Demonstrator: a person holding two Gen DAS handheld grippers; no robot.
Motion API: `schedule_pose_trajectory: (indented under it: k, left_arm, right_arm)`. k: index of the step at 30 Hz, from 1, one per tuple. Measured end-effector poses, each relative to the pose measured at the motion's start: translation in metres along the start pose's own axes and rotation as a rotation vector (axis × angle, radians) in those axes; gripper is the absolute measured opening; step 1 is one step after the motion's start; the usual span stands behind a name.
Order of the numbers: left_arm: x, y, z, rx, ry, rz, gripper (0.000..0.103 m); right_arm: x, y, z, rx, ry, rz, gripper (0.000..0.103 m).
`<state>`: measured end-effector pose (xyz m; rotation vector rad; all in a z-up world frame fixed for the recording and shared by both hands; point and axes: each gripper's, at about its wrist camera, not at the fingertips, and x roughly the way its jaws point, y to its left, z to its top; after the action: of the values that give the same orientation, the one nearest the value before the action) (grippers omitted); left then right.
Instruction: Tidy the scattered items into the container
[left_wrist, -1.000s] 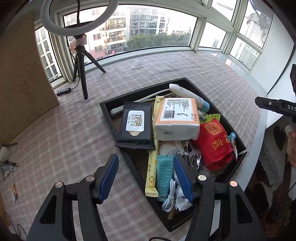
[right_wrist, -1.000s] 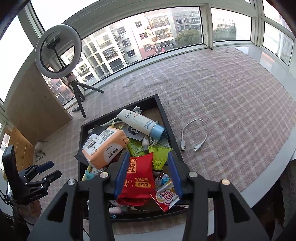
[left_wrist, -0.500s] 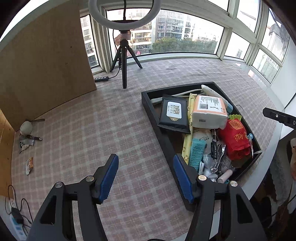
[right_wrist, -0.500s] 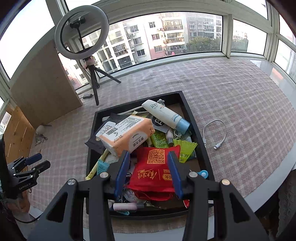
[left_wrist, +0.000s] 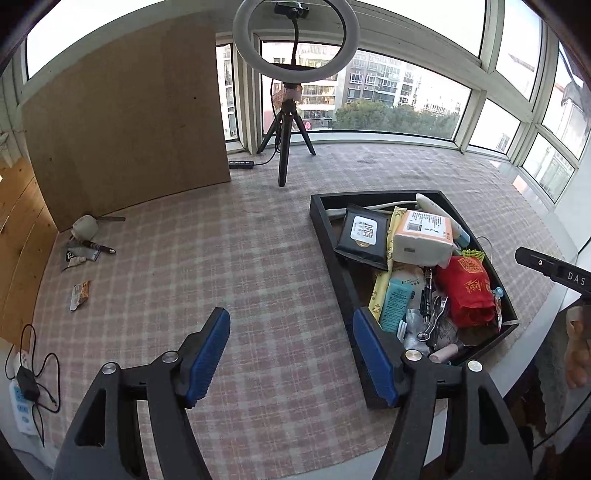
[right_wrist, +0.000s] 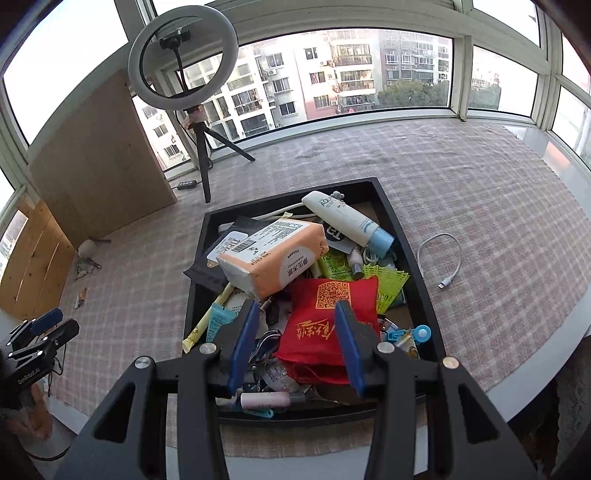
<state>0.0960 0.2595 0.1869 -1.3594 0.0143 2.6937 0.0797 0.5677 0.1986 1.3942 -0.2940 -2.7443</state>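
Nearly done: black tray (right_wrist: 413, 258) heaped full; white cable (right_wrist: 448, 258) outside tray's right edge, small bits (left_wrist: 79, 295), maybe wrappers, near cloth's left edge. Left gripper (left_wrist: 291, 350) fingers just spread, empty; right gripper (right_wrist: 295, 341) fingers apart, empty.

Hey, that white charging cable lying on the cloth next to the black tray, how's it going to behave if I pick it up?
The white cable lies in a loose open loop, so it is probably floppy and will dangle from wherever it is pinched. It looks thin, so likely very light. The plug ends may swing and snag the black tray rim on the way in.
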Motion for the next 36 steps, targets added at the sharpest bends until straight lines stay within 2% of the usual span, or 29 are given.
schedule_pose_trajectory:
  k: [6, 12, 16, 21, 26, 30, 34, 36]
  left_arm:
    - [0.000, -0.006, -0.003, -0.024, -0.004, 0.007, 0.067]
    - [0.004, -0.020, -0.004, -0.018, -0.001, 0.024, 0.069]
    - [0.009, -0.029, -0.005, -0.026, 0.012, 0.027, 0.069]
    - [0.013, -0.041, -0.005, -0.038, 0.023, 0.039, 0.069]
    - [0.021, -0.056, -0.003, -0.047, 0.047, 0.054, 0.069]
    - [0.031, -0.066, -0.004, -0.049, 0.084, 0.075, 0.069]
    - [0.040, -0.068, -0.005, -0.073, 0.132, 0.125, 0.069]
    - [0.043, -0.066, -0.006, -0.083, 0.155, 0.140, 0.069]
  right_arm:
    - [-0.001, -0.009, -0.004, -0.010, -0.003, -0.015, 0.042]
    - [0.001, -0.036, -0.006, 0.034, -0.008, -0.027, 0.042]
    - [0.006, -0.066, -0.006, 0.059, -0.009, -0.077, 0.042]
    - [0.019, -0.129, 0.001, 0.119, -0.008, -0.171, 0.042]
    - [0.052, -0.188, 0.015, 0.132, 0.042, -0.221, 0.042]
    - [0.091, -0.228, 0.033, 0.131, 0.107, -0.172, 0.042]
    - [0.137, -0.248, 0.052, 0.054, 0.171, -0.150, 0.042]
    - [0.156, -0.256, 0.059, 0.043, 0.192, -0.101, 0.042]
